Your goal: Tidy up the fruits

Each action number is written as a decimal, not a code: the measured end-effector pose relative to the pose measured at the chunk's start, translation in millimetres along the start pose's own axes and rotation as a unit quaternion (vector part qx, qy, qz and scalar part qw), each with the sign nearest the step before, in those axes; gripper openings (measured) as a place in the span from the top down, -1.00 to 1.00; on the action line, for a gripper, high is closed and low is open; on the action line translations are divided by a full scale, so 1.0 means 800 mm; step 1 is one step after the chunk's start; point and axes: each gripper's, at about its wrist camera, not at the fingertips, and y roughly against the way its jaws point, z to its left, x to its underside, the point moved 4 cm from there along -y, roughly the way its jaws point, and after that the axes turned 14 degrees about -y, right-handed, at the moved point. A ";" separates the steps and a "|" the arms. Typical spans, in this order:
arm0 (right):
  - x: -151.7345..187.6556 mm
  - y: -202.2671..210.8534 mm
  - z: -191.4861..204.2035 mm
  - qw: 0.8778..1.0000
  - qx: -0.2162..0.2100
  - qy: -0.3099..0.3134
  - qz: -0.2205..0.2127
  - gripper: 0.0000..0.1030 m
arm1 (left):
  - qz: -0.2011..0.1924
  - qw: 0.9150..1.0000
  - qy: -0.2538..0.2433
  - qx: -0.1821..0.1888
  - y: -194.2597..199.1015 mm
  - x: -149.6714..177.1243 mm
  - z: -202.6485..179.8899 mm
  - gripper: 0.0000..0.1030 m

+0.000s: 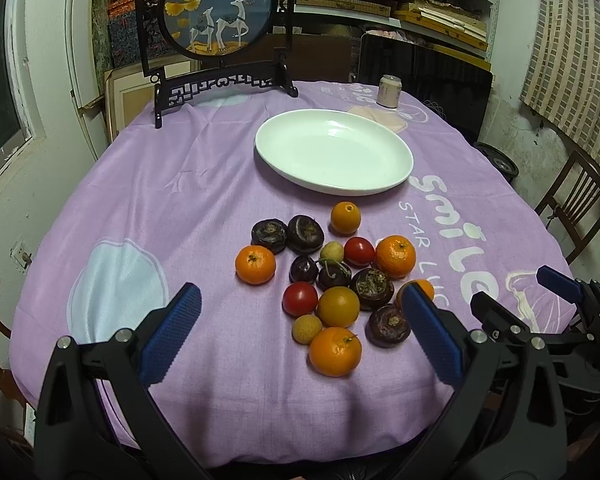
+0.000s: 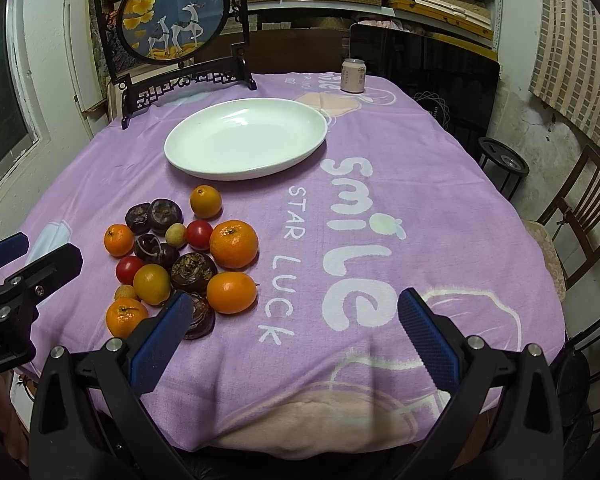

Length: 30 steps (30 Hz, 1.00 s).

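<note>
I see the fruit (image 1: 332, 280) bunched in a loose pile on the purple cloth (image 1: 180, 208) that covers the desk, toward the near edge and a little left of the middle as my right camera shows it. In the pile I count small oranges (image 1: 335, 351), red tomatoes (image 1: 300, 299), dark brown knobbly bulbs (image 1: 388, 325), dark purple round fruits with stems and a couple of pale yellowish little ones. Most touch a neighbour; one orange (image 1: 345, 217) sits apart at the far side of the pile, nearest the white plate (image 1: 396, 152). The plate lies beyond the pile, toward the middle of the desk, with nothing on it.

My left tool (image 1: 300, 320) hangs over the near edge with its blue pads spread wide on either side of the pile, gripping nothing. My right tool (image 2: 296, 320) is also spread wide and holds nothing; it is over the near edge just right of the pile, above the white lettering on the cloth, and its left pad (image 2: 162, 344) covers part of one brown bulb in that view.

At the far edge stand a pale drink can (image 2: 353, 75) toward the right corner and a round picture of deer in a black carved stand (image 2: 172, 16) toward the left corner. Wooden chairs (image 2: 580, 208) are beside the desk on the right.
</note>
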 end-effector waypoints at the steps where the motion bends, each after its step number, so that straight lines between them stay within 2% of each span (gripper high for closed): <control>1: 0.000 0.000 0.000 1.000 0.000 0.000 0.000 -0.97 | 0.000 1.000 0.000 0.000 0.000 0.000 0.000 -0.96; 30: 0.002 -0.002 0.002 1.000 0.000 0.002 0.001 -0.97 | 0.003 1.000 0.002 0.003 0.000 0.000 -0.001 -0.96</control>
